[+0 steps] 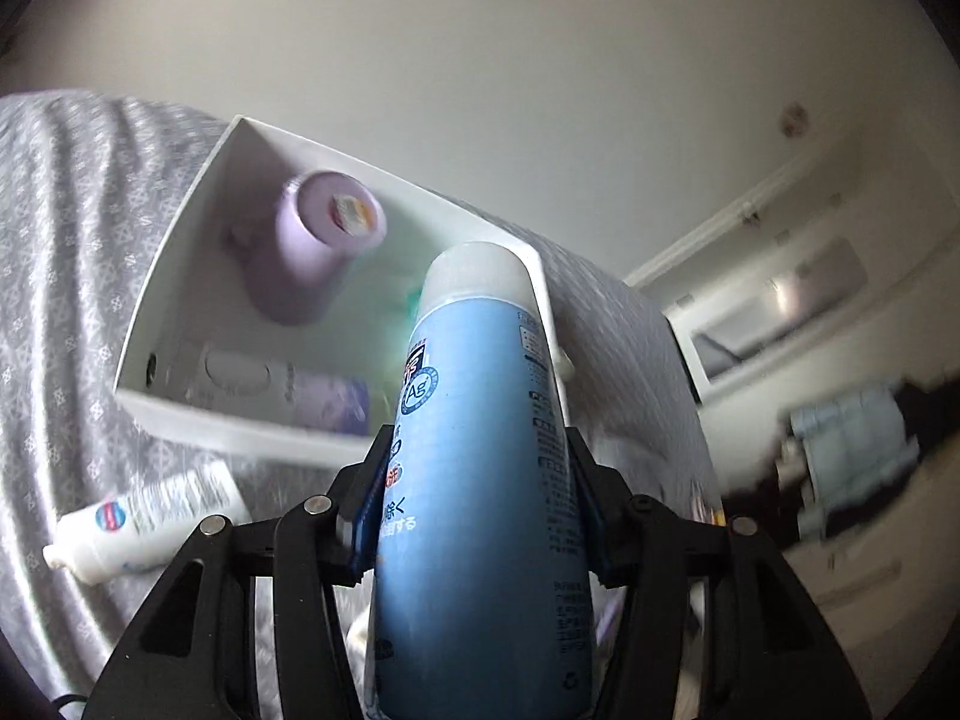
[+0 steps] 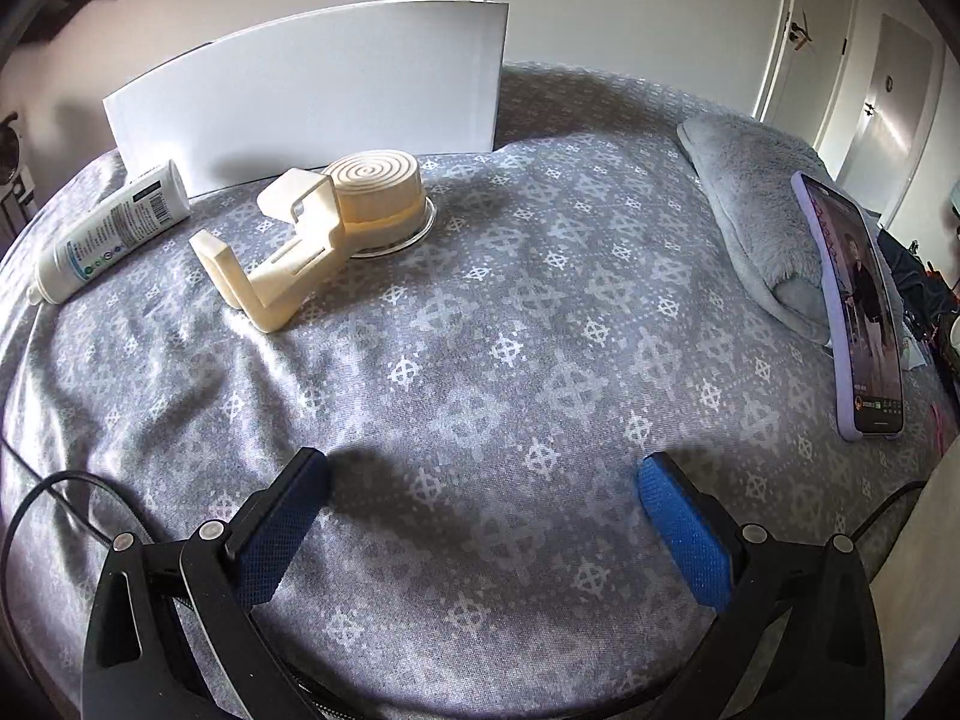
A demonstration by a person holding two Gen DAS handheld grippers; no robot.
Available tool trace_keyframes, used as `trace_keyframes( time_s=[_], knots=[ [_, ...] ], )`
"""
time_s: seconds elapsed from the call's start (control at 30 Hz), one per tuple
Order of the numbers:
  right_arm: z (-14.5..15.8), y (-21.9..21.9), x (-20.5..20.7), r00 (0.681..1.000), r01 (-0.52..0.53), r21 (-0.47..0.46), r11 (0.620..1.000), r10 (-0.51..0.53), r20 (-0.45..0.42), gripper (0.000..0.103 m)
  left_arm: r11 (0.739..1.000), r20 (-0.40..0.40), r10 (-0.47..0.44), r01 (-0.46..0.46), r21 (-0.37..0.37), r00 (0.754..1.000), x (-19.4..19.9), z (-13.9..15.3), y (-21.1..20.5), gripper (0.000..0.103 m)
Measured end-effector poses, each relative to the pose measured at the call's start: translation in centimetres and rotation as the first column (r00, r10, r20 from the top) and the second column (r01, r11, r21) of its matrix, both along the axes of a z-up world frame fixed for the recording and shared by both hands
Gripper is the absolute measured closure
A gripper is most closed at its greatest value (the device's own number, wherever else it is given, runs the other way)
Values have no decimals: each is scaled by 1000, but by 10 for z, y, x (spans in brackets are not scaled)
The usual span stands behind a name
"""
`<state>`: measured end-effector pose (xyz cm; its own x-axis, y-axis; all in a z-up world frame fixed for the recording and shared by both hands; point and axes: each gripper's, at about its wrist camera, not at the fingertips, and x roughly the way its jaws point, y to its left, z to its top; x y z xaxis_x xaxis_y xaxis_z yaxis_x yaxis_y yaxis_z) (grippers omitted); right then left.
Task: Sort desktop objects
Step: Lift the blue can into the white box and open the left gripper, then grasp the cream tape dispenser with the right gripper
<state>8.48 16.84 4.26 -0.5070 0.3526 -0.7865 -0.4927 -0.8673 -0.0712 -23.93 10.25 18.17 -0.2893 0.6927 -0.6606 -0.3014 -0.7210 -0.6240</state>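
Observation:
My left gripper (image 1: 477,468) is shut on a blue spray can (image 1: 480,480) with a white cap, held up above the near corner of a white box (image 1: 180,276). A lilac bottle (image 1: 312,246) and a white and purple item (image 1: 282,390) lie inside the box. A white tube (image 1: 150,519) lies on the grey patterned cloth (image 1: 60,240) just in front of the box. My right gripper (image 2: 480,492) is open and empty, low over the cloth (image 2: 510,330). In the right wrist view, the white tube (image 2: 111,228) and a cream suction-cup holder (image 2: 324,222) lie in front of the white box (image 2: 312,90).
A phone (image 2: 858,306) in a lilac case leans on a grey plush cushion (image 2: 756,210) at the right. A black cable (image 2: 36,504) lies at the near left. White doors (image 2: 840,60) stand behind the bed at the right.

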Motion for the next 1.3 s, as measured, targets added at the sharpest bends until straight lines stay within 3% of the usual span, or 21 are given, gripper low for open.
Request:
trace_keyframes(
  time_s=[0.1, 0.17, 0.23, 0.27, 0.33, 0.43, 0.63, 0.83, 0.87, 0.9, 1.0, 1.13, 1.23, 1.3],
  knots=[
    [0, 0, 0, 1000, 3, 0, 1000, -3, -1, 0, 993, 21, 71, -69, -92, 997, -21, -4, 20, 46],
    [0, 0, 0, 1000, 4, 1, 1000, -4, -1, 0, 998, 6, 13, -13, -67, 1000, -20, -1, 33, 44],
    [0, 0, -1, 1000, 4, 2, 1000, -4, -1, 0, 996, -46, -54, 50, -70, 998, -5, 9, 43, 30],
    [0, 0, -1, 1000, 4, 3, 1000, -4, -1, 0, 992, -85, -73, 64, -109, 994, 5, 13, 45, 17],
    [0, 1, -2, 1000, 5, 5, 1000, -5, 0, 0, 982, -146, -94, 67, -179, 985, 21, 14, 41, 15],
    [0, 2, -2, 1000, 4, 3, 1000, -4, -1, 0, 960, -153, -95, 50, -276, 984, 46, 1, 27, 15],
    [-1, 1, -3, 1000, 3, 2, 1000, -3, 1, 0, 857, -70, -40, -2, -515, 997, 105, -77, -19, 13],
    [2, 7, -4, 998, -40, -42, 998, 41, 45, 0, 750, -25, 42, -48, -660, 999, 156, -153, -55, 11],
    [3, 11, -5, 997, -48, -62, 997, 52, 59, 0, 755, -82, 38, -83, -651, 996, 166, -156, -59, 0],
    [4, 13, -4, 996, -52, -80, 995, 57, 71, 0, 759, -158, 36, -130, -638, 987, 179, -156, -64, 0],
    [10, 24, 1, 995, -3, -128, 992, 15, 95, 0, 774, -273, 55, -214, -596, 960, 200, -158, -72, 0],
    [30, 41, 7, 995, 95, -111, 989, -91, 40, 0, 760, -310, 94, -269, -592, 946, 204, -161, -69, 0],
    [54, 39, -10, 999, 40, -64, 997, -42, -26, 0, 761, -365, 110, -315, -568, 925, 212, -160, -69, 0],
    [70, 33, -30, 998, -15, -41, 999, 13, -64, 0, 763, -360, 113, -313, -565, 926, 212, -161, -69, 0]
  ],
)
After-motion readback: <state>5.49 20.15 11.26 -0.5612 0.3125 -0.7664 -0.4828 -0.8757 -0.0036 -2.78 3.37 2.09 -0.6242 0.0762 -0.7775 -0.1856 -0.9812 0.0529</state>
